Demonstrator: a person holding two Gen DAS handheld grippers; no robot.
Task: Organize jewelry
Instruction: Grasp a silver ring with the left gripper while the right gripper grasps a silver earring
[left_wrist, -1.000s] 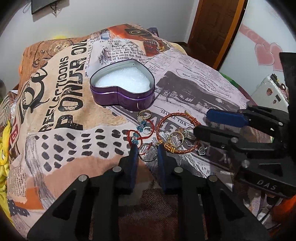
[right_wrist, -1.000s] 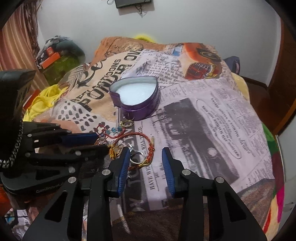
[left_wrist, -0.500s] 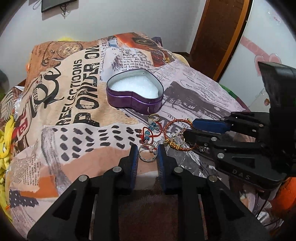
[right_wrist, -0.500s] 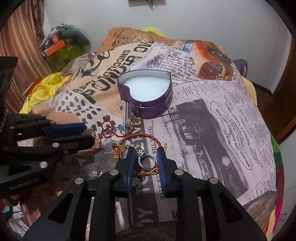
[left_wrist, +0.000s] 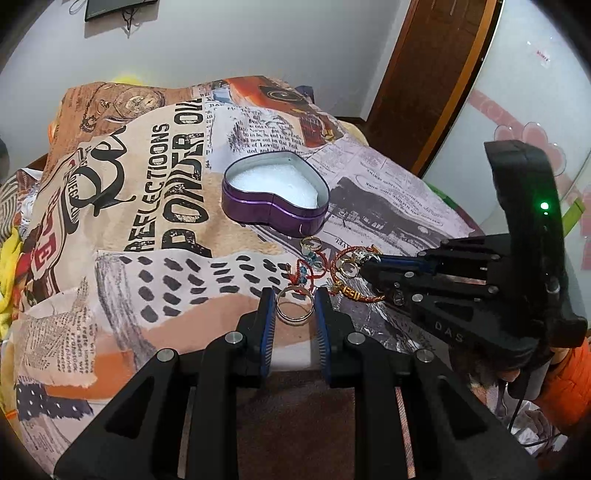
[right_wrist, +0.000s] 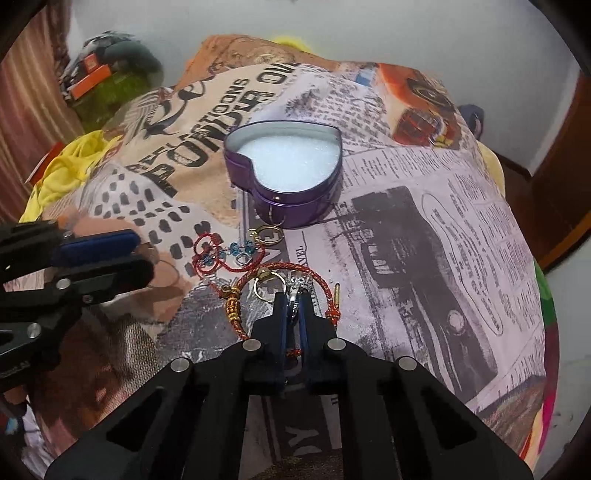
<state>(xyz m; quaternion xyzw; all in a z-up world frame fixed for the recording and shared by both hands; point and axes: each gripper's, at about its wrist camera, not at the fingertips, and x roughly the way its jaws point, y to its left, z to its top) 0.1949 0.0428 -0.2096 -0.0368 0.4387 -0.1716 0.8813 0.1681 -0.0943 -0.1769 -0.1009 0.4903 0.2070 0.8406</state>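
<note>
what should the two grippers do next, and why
Probably carry both rings to the heart-shaped tin. The left gripper has a silver ring between its fingers, and the right gripper is pinched on a jeweled ring inside the red bracelet. The tin sits open just beyond the pile, with only white padding inside.

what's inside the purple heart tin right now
The tin holds only a white foam pad and no jewelry. Whatever lies under the pad is covered. The rings and bracelets are on the blanket in front of it.
</note>
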